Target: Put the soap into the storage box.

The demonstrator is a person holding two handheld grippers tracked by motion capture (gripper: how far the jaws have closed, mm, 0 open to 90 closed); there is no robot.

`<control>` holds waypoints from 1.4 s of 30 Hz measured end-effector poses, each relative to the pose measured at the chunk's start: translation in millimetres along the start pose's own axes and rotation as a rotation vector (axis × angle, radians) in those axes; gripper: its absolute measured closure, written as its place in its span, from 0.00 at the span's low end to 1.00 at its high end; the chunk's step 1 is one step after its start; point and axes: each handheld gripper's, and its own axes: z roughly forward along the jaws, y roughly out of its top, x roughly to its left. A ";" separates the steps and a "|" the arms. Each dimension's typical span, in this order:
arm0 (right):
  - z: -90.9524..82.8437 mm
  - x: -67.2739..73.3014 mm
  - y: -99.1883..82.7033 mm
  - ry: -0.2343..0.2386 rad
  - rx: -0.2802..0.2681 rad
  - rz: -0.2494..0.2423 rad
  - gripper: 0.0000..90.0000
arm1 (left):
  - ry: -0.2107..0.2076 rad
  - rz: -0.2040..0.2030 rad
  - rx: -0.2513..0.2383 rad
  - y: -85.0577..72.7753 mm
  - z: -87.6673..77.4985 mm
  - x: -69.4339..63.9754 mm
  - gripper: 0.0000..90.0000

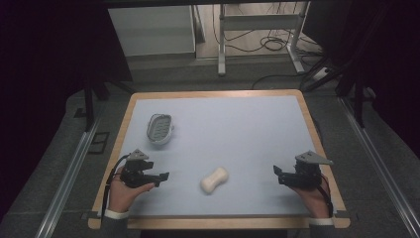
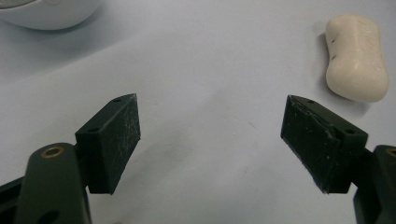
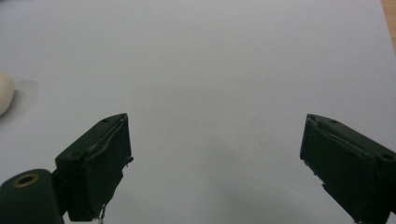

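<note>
Seen from the high view, the surface [image 1: 247,129] is a flat pale blue-grey sheet w/ a light wood border, rounded corners. On it: 1 soap bar [image 1: 214,180], cream, smooth, waisted like a peanut, lying near the front edge roughly between the two hands; 1 soap dish [image 1: 160,129], oval, grey-white w/ a ribbed inside, well apart from the bar toward the rear left. Left hand-held gripper [image 1: 162,177], black, w/ a grey three-cornered plate on top, sits at front left, jaws pointing toward the bar, just beside but not touching it. Right hand-held gripper [image 1: 278,173], same build, at front right, jaws pointing left, apart from the bar. 2 hands, 2 cuffs at the bottom edge. Left gripper view: left hand-held gripper [image 2: 212,135] is released, its 2 black wedge-shaped pads spread wide, scuffed matte faces, nothing between them; soap bar [image 2: 357,58] at upper right w/ faint dark scratches; glossy white curved rim of the soap dish [image 2: 46,14] at upper left. Right gripper view: right hand-held gripper [image 3: 215,158] also released, 2 matte black pads wide apart over bare surface [image 3: 210,56]; edge of the soap bar [image 3: 4,93] at far left.
</note>
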 end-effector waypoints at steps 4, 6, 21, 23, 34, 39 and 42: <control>-0.2 0.2 -0.3 0.006 0.007 -0.001 0.10 | 0.002 -0.006 -0.010 -0.3 -2.7 0.7 0.23; -0.6 -0.1 -0.5 0.007 0.005 0.003 0.10 | 0.000 -0.008 -0.010 -0.3 -3.4 0.6 0.23; -5.6 -9.5 -4.3 0.014 0.001 0.021 0.10 | -0.010 -0.037 0.020 4.5 -5.9 -5.2 0.24; -7.1 -11.8 -5.1 0.015 0.006 0.027 0.10 | -0.022 -0.039 0.019 7.9 -8.2 -7.5 0.24; -10.0 -14.7 -5.5 -0.011 0.006 0.035 0.10 | -0.030 -0.005 0.033 15.6 -12.3 -13.9 0.24; -9.7 -13.9 -5.5 -0.015 0.009 0.035 0.10 | -0.033 0.002 0.036 16.6 -11.9 -15.8 0.24; -9.8 -14.4 -5.5 -0.027 0.012 0.045 0.10 | -0.031 0.006 0.038 18.4 -12.0 -16.7 0.23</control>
